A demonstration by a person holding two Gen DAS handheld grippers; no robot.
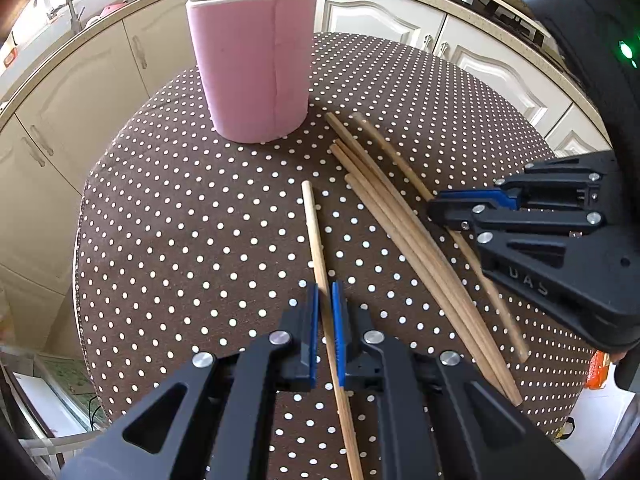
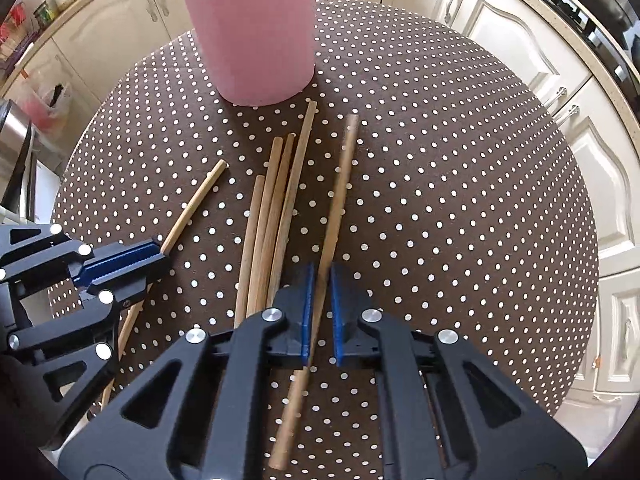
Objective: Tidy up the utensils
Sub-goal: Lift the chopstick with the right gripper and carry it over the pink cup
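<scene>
1. At the bottom centre of the left wrist view, the left gripper (image 1: 325, 334) has its blue pads set narrowly on either side of a single chopstick (image 1: 314, 236). Whether they already press on it cannot be told; the stick appears to lie on the dotted surface (image 1: 180, 208).
2. Low in the right wrist view, the right gripper (image 2: 319, 316) likewise straddles the outermost chopstick (image 2: 340, 192) with a slim gap; contact is unclear.
3. To do the step well, each gripper should likely close squarely across the stick's width and lift without tilting, so the round wood does not roll out of the pads.
4. The right stick lies just beside the loose bundle (image 2: 276, 208), so a straight upward lift seems wise to avoid dragging its neighbours.
5. The chopsticks are slim, pale wood, smooth and gently tapered.
6. The pink holder (image 1: 252, 68) stands upright in the upper middle of the frame, with several sticks already inside.
</scene>
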